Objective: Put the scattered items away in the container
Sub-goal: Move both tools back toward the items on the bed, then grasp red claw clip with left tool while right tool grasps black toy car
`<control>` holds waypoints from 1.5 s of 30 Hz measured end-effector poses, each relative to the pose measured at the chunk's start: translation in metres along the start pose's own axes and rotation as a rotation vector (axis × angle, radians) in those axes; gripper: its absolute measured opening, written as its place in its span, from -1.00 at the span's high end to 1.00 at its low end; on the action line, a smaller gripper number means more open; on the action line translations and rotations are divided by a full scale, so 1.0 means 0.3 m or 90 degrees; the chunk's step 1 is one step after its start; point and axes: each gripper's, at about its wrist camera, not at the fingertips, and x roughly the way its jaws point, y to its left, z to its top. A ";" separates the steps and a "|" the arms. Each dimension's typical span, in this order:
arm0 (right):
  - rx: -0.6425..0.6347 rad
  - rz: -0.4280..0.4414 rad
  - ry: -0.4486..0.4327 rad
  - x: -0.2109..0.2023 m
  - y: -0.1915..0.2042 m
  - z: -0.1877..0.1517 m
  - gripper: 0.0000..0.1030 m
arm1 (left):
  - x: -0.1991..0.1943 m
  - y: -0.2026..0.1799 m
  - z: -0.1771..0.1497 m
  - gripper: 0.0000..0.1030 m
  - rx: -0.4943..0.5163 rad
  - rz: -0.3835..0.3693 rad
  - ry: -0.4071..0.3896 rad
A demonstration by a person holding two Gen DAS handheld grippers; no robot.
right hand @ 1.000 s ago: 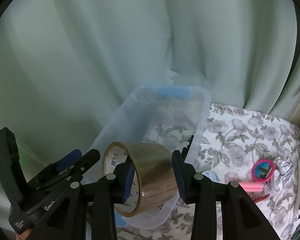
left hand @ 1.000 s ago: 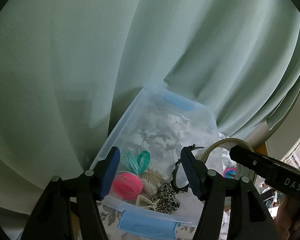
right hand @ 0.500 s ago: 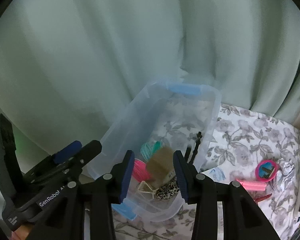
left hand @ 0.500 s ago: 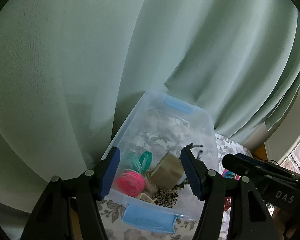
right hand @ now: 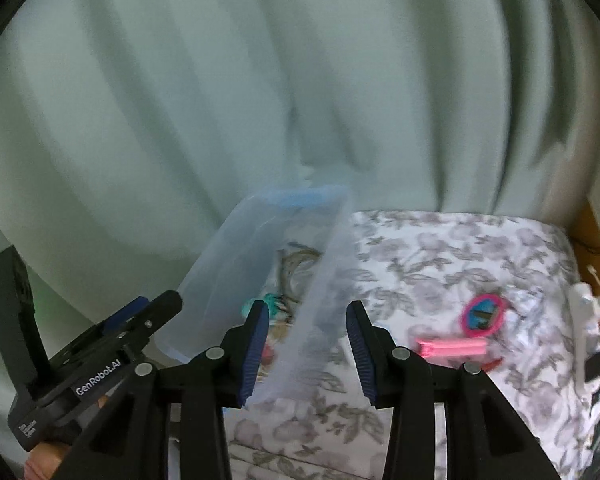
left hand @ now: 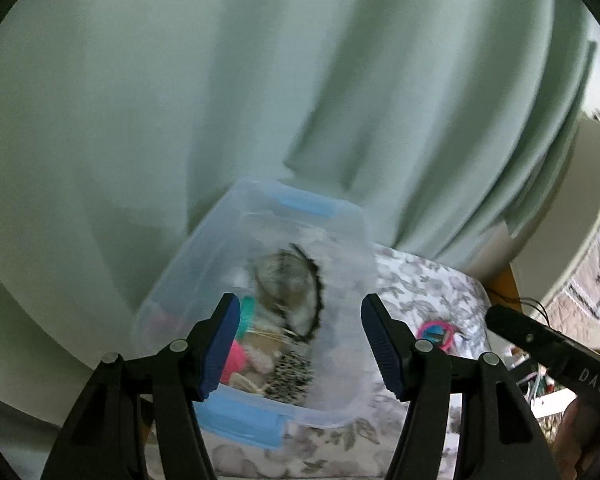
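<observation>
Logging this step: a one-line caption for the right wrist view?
Open right gripper above clear bin; pink clip on floral cloth.

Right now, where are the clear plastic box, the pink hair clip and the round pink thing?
clear plastic box (left hand: 342,412): left wrist view, on its near right corner.
pink hair clip (right hand: 452,347): right wrist view, mid-length on the bar.
round pink thing (right hand: 482,313): right wrist view, on its blue centre.
</observation>
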 end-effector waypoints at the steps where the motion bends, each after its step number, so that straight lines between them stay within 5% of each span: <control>1: 0.011 -0.006 -0.009 -0.028 -0.031 -0.006 0.16 | -0.002 -0.034 -0.003 -0.24 0.011 -0.005 0.002; 9: 0.122 -0.058 -0.059 -0.241 -0.317 -0.094 0.11 | 0.024 -0.297 -0.068 -0.25 0.098 -0.036 0.035; 20: 0.259 -0.140 -0.049 -0.357 -0.676 -0.318 0.10 | 0.174 -0.493 -0.244 -0.25 0.159 -0.030 0.137; 29: 0.309 -0.159 0.039 -0.246 -0.808 -0.481 0.00 | 0.329 -0.534 -0.385 -0.25 0.126 -0.037 0.247; 45: 0.303 -0.143 0.175 0.005 -0.836 -0.577 -0.11 | 0.608 -0.666 -0.486 -0.25 0.160 -0.066 0.341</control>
